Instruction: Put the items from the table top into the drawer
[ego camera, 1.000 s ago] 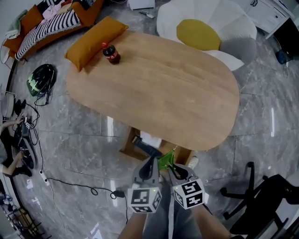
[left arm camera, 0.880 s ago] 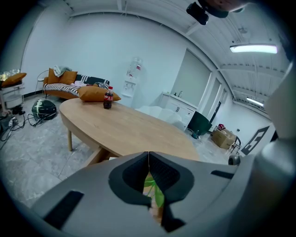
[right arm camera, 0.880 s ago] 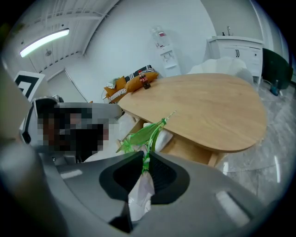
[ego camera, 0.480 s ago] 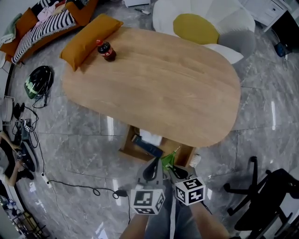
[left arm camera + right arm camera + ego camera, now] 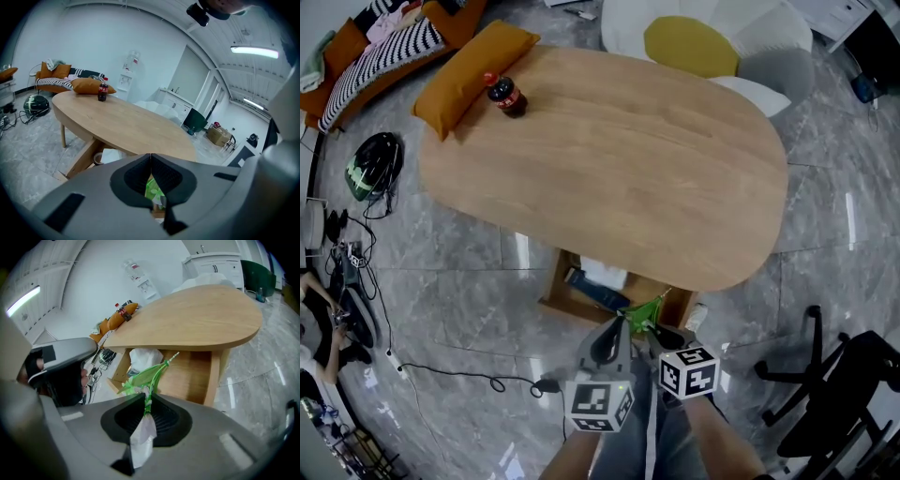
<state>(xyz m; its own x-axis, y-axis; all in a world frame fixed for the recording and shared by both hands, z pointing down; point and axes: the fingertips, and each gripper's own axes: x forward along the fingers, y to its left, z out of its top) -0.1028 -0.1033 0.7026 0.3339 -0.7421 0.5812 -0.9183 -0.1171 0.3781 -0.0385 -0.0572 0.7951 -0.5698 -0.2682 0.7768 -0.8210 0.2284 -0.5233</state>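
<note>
The right claw [image 5: 146, 399] pinched a green packet [image 5: 143, 376] near the open drawer [image 5: 190, 371]; the left claw [image 5: 150, 157] was pressed together. A bottle [image 5: 504, 95] stood on the surface [image 5: 619, 169].

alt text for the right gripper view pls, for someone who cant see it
The right gripper has its jaws shut on a thin green packet with a white end, held before an open wooden drawer under an oval wooden table. A white bag lies in the drawer, and a cola bottle stands at the table's far end.
</note>
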